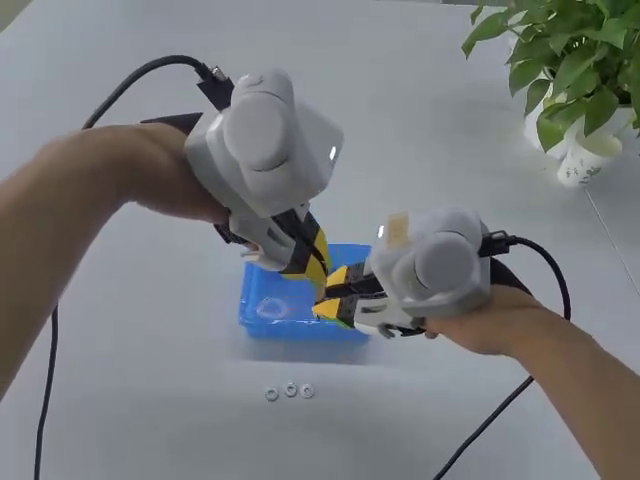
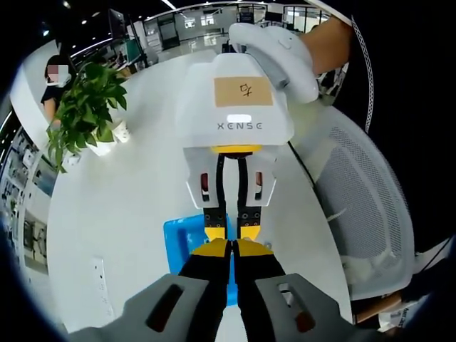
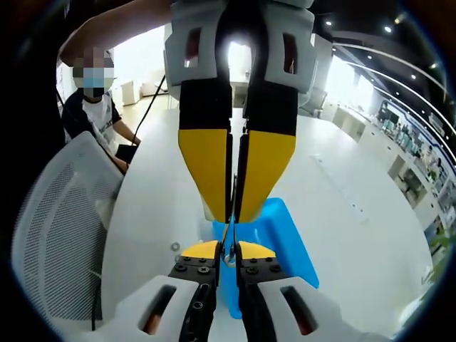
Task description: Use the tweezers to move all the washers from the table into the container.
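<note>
My two grippers meet tip to tip above the blue container (image 1: pixel 262 315), a shallow tray on the white table. The left gripper (image 1: pixel 316 268) points down from the upper left. The right gripper (image 1: pixel 326 302) reaches in from the right. In the right gripper view a thin metal strip, the tweezers (image 3: pixel 231 241), runs between the left gripper's yellow pads (image 3: pixel 206 164) down into my right gripper (image 3: pixel 229 252). Both pairs of jaws are shut on it. Three small washers (image 1: pixel 290 390) lie in a row on the table in front of the container; one washer (image 3: pixel 175 246) lies beside it.
A potted plant (image 1: pixel 570 70) stands at the table's far right corner. A white mesh chair (image 2: pixel 363 206) sits beside the table, and a person (image 3: pixel 96 107) sits beyond it. Black cables (image 1: pixel 505 400) trail from both grippers across the table.
</note>
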Motion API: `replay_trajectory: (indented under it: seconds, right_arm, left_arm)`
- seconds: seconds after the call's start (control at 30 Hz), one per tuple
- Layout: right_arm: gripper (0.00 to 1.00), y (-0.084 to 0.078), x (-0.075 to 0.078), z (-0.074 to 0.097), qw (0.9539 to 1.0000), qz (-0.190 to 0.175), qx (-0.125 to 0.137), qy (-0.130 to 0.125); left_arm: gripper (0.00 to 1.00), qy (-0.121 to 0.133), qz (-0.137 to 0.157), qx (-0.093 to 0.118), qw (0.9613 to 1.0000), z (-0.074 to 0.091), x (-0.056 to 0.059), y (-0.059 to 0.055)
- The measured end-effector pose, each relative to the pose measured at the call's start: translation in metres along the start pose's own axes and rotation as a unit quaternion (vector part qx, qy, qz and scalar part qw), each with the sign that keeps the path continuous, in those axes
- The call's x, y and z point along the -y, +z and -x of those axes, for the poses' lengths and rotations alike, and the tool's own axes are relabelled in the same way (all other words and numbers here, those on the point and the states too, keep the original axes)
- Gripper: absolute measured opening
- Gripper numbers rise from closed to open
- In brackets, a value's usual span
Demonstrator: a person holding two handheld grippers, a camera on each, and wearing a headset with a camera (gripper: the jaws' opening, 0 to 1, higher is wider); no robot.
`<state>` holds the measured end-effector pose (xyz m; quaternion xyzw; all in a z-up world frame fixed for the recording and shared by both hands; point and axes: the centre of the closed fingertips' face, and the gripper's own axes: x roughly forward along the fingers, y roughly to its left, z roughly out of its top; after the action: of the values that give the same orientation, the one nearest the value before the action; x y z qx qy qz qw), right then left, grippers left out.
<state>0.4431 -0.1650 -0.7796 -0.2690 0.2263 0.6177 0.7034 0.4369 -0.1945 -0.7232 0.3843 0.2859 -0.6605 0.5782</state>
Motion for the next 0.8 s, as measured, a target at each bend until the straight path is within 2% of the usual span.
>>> replay_trajectory:
  seconds: [0.33, 0.8]
  right_arm:
    - [0.09, -0.011, 0.015, -0.012, 1.0, 0.0, -0.003, 0.002]
    - [0.1, -0.033, 0.025, -0.027, 0.9998, -0.013, -0.014, 0.01]
  left_arm:
    - [0.04, 0.001, -0.002, -0.006, 1.0, -0.011, -0.016, -0.01]
    - [0.04, -0.003, 0.003, -0.014, 0.9999, -0.034, -0.026, -0.025]
